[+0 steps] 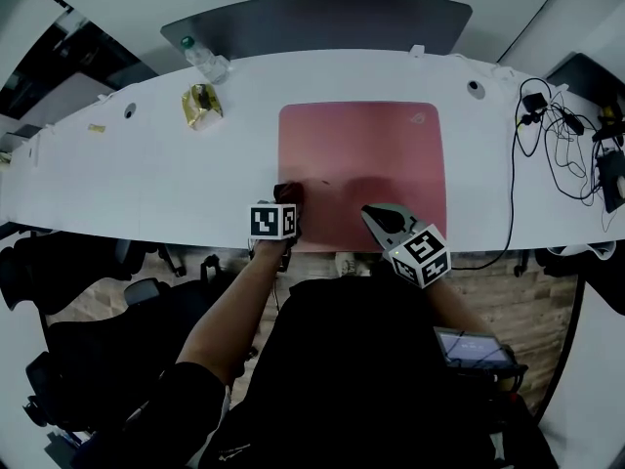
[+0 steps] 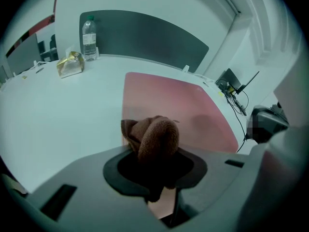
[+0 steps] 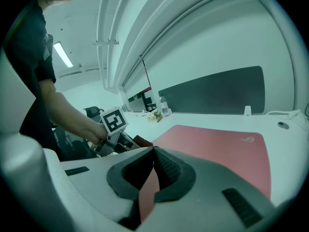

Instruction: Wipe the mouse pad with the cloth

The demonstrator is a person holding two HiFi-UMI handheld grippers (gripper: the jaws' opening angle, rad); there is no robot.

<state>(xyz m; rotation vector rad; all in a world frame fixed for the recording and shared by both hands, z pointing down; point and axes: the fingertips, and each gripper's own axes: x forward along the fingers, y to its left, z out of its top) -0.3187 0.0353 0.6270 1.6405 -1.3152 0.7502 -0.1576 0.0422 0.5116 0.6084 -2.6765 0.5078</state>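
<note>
A red mouse pad (image 1: pixel 363 164) lies in the middle of the white table (image 1: pixel 146 179). My left gripper (image 1: pixel 286 201) is at the pad's near left corner, shut on a bunched brown cloth (image 1: pixel 289 192). In the left gripper view the cloth (image 2: pixel 155 137) bulges out between the jaws, with the mouse pad (image 2: pixel 169 103) just beyond it. My right gripper (image 1: pixel 371 213) hovers over the pad's near edge, a little to the right; its jaws meet at the tips with nothing between them. In the right gripper view the right gripper (image 3: pixel 153 150) points over the mouse pad (image 3: pixel 217 149) and the cloth (image 3: pixel 142 140) peeks out at the left.
A water bottle (image 1: pixel 203 59) and a gold packet (image 1: pixel 200 104) stand at the table's far left. Tangled cables (image 1: pixel 552 135) and chargers lie at the right end. A dark panel (image 1: pixel 322 22) runs behind the table. Office chairs (image 1: pixel 78 262) stand at the lower left.
</note>
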